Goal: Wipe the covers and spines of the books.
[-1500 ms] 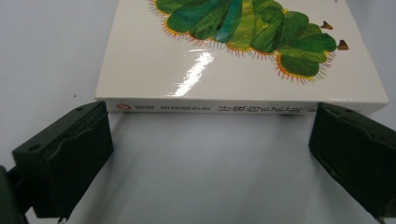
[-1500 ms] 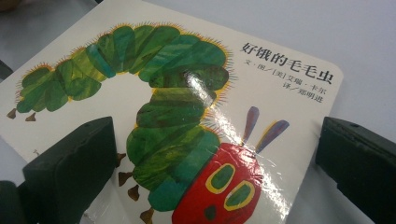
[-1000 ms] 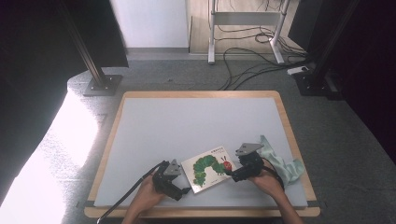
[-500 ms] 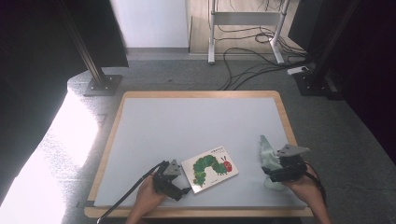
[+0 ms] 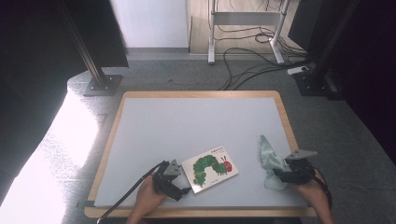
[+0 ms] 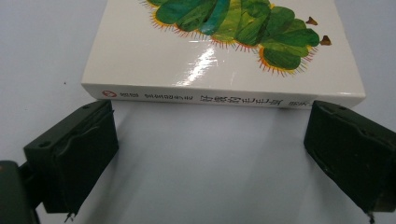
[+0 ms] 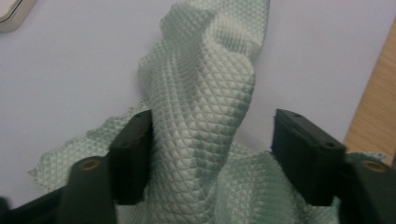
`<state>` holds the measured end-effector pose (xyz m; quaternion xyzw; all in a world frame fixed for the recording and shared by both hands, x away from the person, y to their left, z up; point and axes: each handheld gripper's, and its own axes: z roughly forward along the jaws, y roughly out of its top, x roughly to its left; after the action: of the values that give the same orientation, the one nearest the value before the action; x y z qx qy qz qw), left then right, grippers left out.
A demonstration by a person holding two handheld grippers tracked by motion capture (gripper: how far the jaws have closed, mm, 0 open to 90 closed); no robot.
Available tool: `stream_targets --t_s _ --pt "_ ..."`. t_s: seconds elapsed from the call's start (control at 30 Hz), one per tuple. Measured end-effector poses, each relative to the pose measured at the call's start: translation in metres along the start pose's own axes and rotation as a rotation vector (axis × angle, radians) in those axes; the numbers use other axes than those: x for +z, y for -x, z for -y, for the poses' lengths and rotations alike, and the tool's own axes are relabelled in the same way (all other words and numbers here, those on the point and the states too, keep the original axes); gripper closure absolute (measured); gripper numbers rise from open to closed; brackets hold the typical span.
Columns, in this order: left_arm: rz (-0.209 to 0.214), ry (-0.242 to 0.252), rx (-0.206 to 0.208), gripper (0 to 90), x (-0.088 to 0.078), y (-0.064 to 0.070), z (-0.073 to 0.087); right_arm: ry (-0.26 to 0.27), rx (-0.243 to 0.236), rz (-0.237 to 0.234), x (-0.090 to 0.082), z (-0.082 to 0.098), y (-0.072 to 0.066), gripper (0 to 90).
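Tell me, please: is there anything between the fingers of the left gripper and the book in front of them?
Nothing visible. In the left gripper view the book lies flat with its spine toward the left gripper, and between the open fingers there is bare grey table.

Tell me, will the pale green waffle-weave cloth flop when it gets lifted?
Probably. The pale green waffle-weave cloth already lies crumpled in soft folds, so it should droop. It looks thin, likely light. Its bumpy weave should keep it from slipping between the right gripper jaws.
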<state>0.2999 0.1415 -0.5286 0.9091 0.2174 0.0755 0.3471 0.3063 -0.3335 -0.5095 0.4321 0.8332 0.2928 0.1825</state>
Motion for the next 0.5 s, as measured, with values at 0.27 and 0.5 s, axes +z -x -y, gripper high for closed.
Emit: stream_targets --t_s 0.27,0.5 --pt "0.000 -0.003 0.004 2.6 0.000 0.000 0.000 -0.003 0.005 -0.035 0.002 0.001 -0.003 75.8" --pt "0.000 -0.003 0.004 2.6 0.000 0.000 0.000 0.066 -0.008 -0.056 -0.010 -0.008 -0.010 78.3"
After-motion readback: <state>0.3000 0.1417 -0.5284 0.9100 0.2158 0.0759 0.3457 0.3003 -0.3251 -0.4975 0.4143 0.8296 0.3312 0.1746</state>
